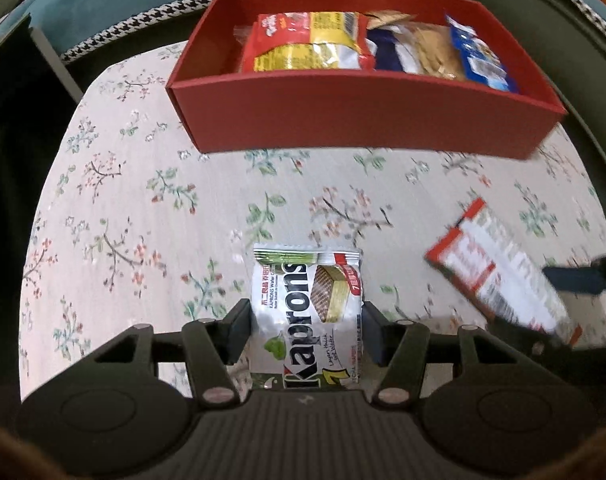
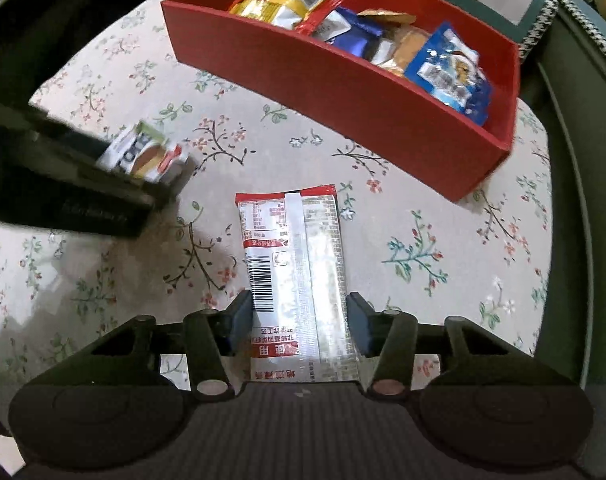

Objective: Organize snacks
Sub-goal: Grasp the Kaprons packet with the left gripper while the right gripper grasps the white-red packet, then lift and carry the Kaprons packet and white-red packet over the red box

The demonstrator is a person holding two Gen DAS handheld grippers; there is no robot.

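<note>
**Both tongs grasp a snack packet in front of the red box**

The tabletop (image 1: 143,200) fills the middle of both views, covered in pale cloth printed with small flowering twigs. The red box (image 1: 363,120), a matte open-topped rectangle with straight walls, sits in the upper centre of the left view and the upper right of the right view. Inside it lie glossy packets: a red-and-yellow one (image 1: 303,40) at the left, a tan one (image 1: 431,52) in the middle and a blue one (image 1: 483,60) at the right.

In the lower centre of the left view, the left tongs (image 1: 307,320) are partly closed, their dark pads pressed on both edges of a shiny white wafer packet (image 1: 307,296) with crimped ends.

In the lower centre of the right view, the right tongs (image 2: 299,320) are closed to packet width, gripping a long flat silver-and-red packet (image 2: 295,264), barcode side up.
</note>
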